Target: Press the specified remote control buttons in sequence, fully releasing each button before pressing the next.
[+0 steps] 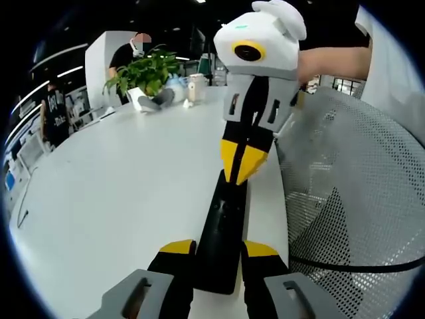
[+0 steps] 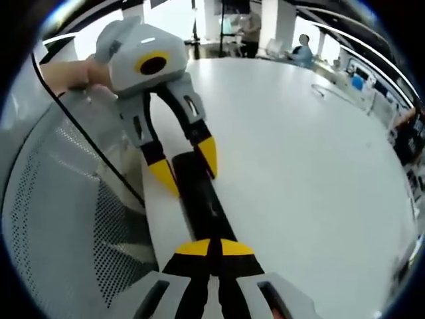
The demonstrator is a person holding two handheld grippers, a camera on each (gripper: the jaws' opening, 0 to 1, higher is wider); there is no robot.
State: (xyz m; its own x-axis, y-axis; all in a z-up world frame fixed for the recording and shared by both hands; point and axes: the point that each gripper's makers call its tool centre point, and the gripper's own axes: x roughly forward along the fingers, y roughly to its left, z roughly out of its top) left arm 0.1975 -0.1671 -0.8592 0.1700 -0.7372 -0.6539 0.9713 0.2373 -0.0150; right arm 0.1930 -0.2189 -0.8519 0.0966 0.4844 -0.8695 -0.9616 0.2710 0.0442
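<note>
You have a black remote control (image 1: 222, 229) lying on a plain white table (image 1: 119, 193). Your left gripper (image 1: 219, 251) has black jaws with yellow tips over grey bodies. Your right gripper (image 1: 244, 174) shows a white body, a yellow ring round its dark lens, and black jaws tipped yellow. The chair (image 1: 358, 186) beside the table is light grey mesh dotted with small holes. The plant (image 1: 143, 72) has green leaves.
</note>
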